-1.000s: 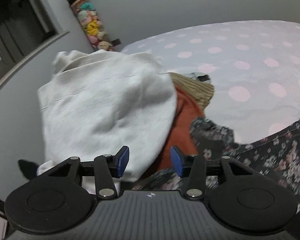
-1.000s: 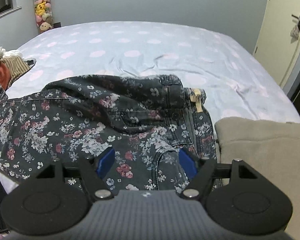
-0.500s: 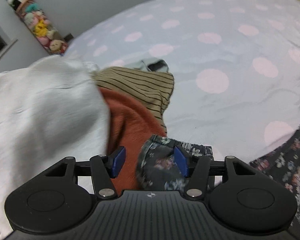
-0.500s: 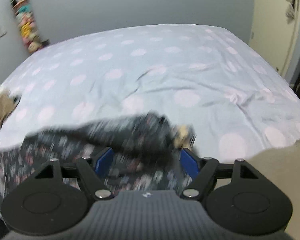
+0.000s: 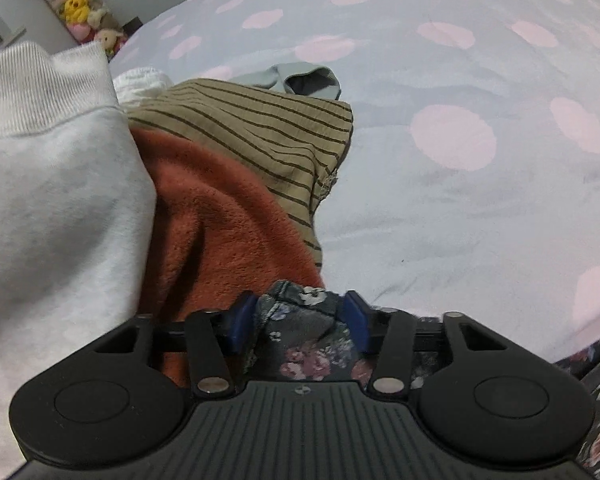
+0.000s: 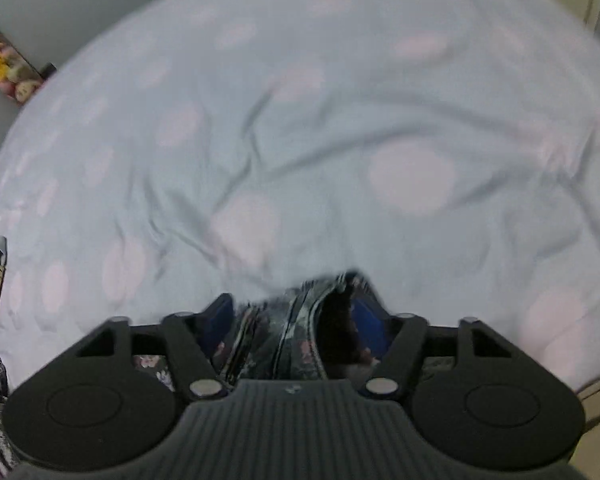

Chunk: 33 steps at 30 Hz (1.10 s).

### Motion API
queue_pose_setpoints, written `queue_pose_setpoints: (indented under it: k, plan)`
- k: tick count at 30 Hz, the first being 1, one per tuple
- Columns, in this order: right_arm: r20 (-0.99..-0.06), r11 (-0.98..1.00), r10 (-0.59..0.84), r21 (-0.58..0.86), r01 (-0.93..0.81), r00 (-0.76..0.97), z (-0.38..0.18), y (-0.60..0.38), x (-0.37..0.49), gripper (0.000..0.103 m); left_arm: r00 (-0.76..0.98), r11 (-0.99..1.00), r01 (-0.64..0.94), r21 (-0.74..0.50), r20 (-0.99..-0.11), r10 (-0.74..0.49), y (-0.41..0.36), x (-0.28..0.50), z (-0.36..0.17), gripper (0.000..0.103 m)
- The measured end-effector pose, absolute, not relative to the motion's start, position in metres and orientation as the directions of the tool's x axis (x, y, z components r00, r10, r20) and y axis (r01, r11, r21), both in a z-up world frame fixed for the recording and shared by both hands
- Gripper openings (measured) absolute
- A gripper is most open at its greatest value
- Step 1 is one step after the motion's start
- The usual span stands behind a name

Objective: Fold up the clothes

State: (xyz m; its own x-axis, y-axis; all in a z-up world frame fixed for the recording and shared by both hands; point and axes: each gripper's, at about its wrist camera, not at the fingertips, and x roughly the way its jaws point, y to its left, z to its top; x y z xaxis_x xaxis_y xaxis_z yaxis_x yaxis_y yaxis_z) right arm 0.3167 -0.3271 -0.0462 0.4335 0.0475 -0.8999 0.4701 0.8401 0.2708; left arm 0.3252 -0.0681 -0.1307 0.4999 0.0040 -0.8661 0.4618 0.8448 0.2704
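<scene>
The floral jeans (image 5: 304, 340) are dark grey denim printed with small pink and white flowers, and a bunched fold of them sits between the blue fingers (image 5: 240, 322) of the left tool (image 5: 300, 320), which are pressed in against the cloth on both sides. In the right wrist view another part of the same jeans (image 6: 288, 332), showing a stitched seam and a dark opening, is gathered between the fingers of the right tool (image 6: 296, 320), which are closed in around it; that picture is blurred, so the exact contact is hard to judge. The jeans lie at the near edge of a bed (image 5: 460, 160) covered in a pale blue sheet with pink dots. No basket or box is visible; beside the left tool a loose pile holds a white sweatshirt (image 5: 52, 200), a rust-orange fleece (image 5: 220, 232) and a tan striped top (image 5: 252, 128), each overlapping the next. A small grey-blue garment (image 5: 308, 80) lies just behind the striped top. Stuffed toys (image 5: 80, 4) stand against the far wall. Most of the jeans are hidden under the tool bodies or cut off by the frame.
</scene>
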Motion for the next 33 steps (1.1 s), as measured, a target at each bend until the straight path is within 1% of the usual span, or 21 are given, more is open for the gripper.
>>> queue_pose_setpoints:
  k: [1, 2, 3, 4, 7, 9, 12, 17, 19, 22, 25, 27, 29, 33]
  plan:
    - [-0.903, 0.839, 0.059, 0.276, 0.470, 0.426, -0.049, -0.325, 0.317, 0.041, 0.499, 0.850, 0.457, 0.263, -0.866, 0.000, -0.067, 0.326, -0.130, 0.035]
    - [-0.902, 0.843, 0.054, 0.272, 0.465, 0.429, -0.049, -0.322, 0.314, 0.039, 0.496, 0.853, 0.455, 0.254, -0.868, -0.006, -0.066, 0.326, -0.129, 0.033]
    - [-0.901, 0.847, 0.049, 0.267, 0.460, 0.432, -0.048, -0.319, 0.312, 0.035, 0.494, 0.856, 0.454, 0.246, -0.869, -0.013, -0.065, 0.325, -0.128, 0.026]
    - [-0.899, 0.852, 0.041, 0.260, 0.454, 0.437, -0.046, -0.316, 0.309, 0.021, 0.496, 0.859, 0.452, 0.242, -0.868, -0.017, -0.065, 0.324, -0.126, 0.019]
    - [-0.880, 0.865, 0.014, 0.249, 0.436, 0.474, -0.030, -0.313, 0.298, 0.019, 0.513, 0.870, 0.437, 0.227, -0.858, -0.034, -0.065, 0.319, -0.114, 0.008]
    - [-0.862, 0.869, 0.007, 0.256, 0.424, 0.507, -0.016, -0.310, 0.289, 0.018, 0.547, 0.877, 0.416, 0.242, -0.837, -0.028, -0.064, 0.313, -0.100, 0.007]
    - [-0.825, 0.875, -0.015, 0.262, 0.407, 0.565, 0.009, -0.308, 0.275, 0.017, 0.622, 0.898, 0.357, 0.257, -0.783, -0.023, -0.058, 0.306, -0.067, 0.007]
    - [-0.751, 0.880, -0.052, 0.277, 0.386, 0.658, 0.050, -0.307, 0.251, 0.015, 0.759, 0.951, 0.205, 0.232, -0.651, -0.005, -0.025, 0.296, 0.011, 0.006]
    - [-0.724, 0.879, -0.095, 0.262, 0.399, 0.683, 0.063, -0.309, 0.238, 0.008, 0.786, 0.960, 0.156, 0.234, -0.618, 0.023, -0.007, 0.286, 0.028, 0.006]
    - [-0.709, 0.849, -0.150, 0.265, 0.457, 0.689, 0.066, -0.323, 0.211, 0.008, 0.814, 0.968, 0.086, 0.237, -0.577, 0.069, 0.020, 0.271, 0.045, 0.006]
    - [-0.717, 0.807, -0.175, 0.289, 0.516, 0.675, 0.054, -0.340, 0.185, 0.008, 0.837, 0.972, 0.016, 0.236, -0.535, 0.116, 0.048, 0.257, 0.062, 0.006]
    - [-0.730, 0.791, -0.182, 0.290, 0.539, 0.659, 0.042, -0.343, 0.172, 0.008, 0.825, 0.971, -0.012, 0.240, -0.547, 0.145, 0.063, 0.249, 0.055, 0.006]
    - [-0.752, 0.783, -0.189, 0.272, 0.559, 0.631, 0.028, -0.343, 0.162, 0.007, 0.807, 0.965, -0.022, 0.262, -0.565, 0.172, 0.072, 0.239, 0.036, 0.006]
    - [-0.788, 0.766, -0.159, 0.281, 0.578, 0.594, 0.001, -0.341, 0.140, 0.007, 0.733, 0.961, -0.018, 0.277, -0.650, 0.201, 0.087, 0.227, -0.012, 0.007]
